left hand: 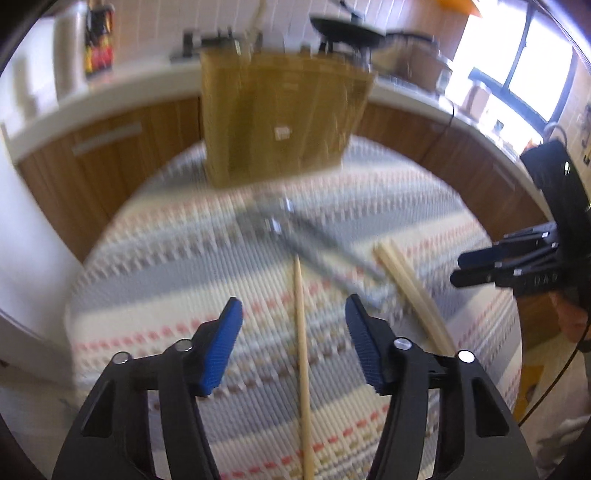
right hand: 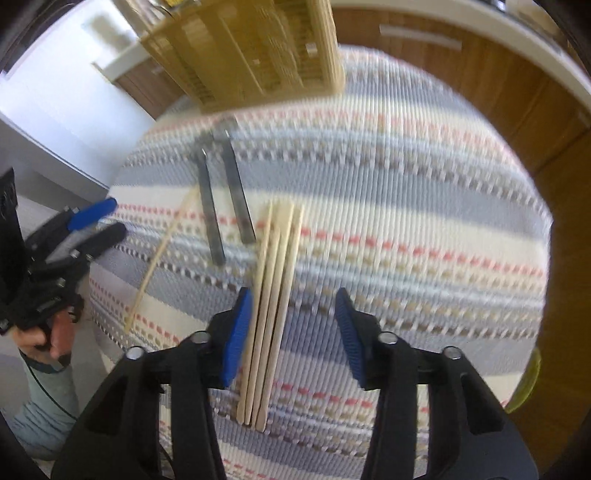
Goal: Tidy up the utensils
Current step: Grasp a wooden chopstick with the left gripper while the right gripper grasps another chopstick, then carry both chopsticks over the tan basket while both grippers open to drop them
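Note:
A single wooden chopstick [left hand: 301, 343] lies on the striped cloth between the open jaws of my left gripper [left hand: 293, 312]; it also shows in the right wrist view [right hand: 162, 254]. Two metal utensils [left hand: 314, 247] lie crossed behind it, and show side by side in the right wrist view [right hand: 223, 199]. A bundle of wooden chopsticks [right hand: 271, 295] lies under my open right gripper [right hand: 293, 304], close to its left pad. The bundle also shows in the left wrist view [left hand: 410, 288]. A bamboo organizer tray [left hand: 280, 114] stands at the table's far edge [right hand: 258, 48].
The round table has a striped cloth [right hand: 406, 206]. Wooden cabinets [left hand: 110, 147] and a white counter curve behind it. A stove with a black pan [left hand: 351, 31] stands on the counter. My right gripper appears at the right edge [left hand: 517, 262], my left gripper at the left [right hand: 92, 225].

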Tool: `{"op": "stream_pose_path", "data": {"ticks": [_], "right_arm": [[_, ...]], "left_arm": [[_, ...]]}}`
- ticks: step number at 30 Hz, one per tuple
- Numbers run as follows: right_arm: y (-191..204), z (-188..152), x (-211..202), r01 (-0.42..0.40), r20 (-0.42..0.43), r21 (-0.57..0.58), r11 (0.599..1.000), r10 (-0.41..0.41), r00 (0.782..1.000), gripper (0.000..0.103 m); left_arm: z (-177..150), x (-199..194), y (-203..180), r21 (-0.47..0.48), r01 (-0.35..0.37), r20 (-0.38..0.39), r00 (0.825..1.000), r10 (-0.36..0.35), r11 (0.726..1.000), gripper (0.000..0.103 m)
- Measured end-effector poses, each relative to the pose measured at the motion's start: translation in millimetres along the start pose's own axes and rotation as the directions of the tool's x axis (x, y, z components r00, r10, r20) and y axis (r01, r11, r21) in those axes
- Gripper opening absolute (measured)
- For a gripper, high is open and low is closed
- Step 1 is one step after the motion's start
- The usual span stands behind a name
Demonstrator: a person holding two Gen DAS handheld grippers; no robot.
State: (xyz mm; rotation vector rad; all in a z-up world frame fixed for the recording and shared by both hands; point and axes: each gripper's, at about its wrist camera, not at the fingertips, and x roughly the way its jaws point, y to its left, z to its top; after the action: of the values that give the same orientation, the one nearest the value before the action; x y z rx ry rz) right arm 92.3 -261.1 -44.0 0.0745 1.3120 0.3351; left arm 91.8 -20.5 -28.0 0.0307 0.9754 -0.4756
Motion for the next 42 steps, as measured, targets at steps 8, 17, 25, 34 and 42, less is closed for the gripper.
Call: {"op": "stream_pose_path", "data": {"ticks": [8,17,25,34,42], "right_arm": [[0,-3,30,0.006,-0.069,0.034,0.999,-0.003,0.998,0.027],[13,-3,41,0.037,-0.069,0.005,0.999,-0.036,0.997,0.02],[39,-12,48,0.105,-0.087,-0.048,0.993,-0.109,0.99,0.019],[71,-28,63,0.167,-0.119,-0.171,0.971,-0.189,0.975,0.005],[68,-18,64,0.125,-0.114,-0.169,0.978,-0.146,0.983,0.004]], "left_arm": [[-12,26,-2,0.024,0.006,-0.103,0.995,-0.003,1.0,0.038],[-9,40,-13,0.08,-0.041,-0.142,0.989,0.052,0.996,0.038],[-11,55,-28,0.17,-0.109,-0.183,0.973,0.14,0.979,0.038],[-8,55,-41,0.227,-0.154,-0.234,0.95,0.207,0.962,0.016],[-6,51,-29,0.125,-0.14,-0.217,0.962,0.164,0.982,0.004]]}}
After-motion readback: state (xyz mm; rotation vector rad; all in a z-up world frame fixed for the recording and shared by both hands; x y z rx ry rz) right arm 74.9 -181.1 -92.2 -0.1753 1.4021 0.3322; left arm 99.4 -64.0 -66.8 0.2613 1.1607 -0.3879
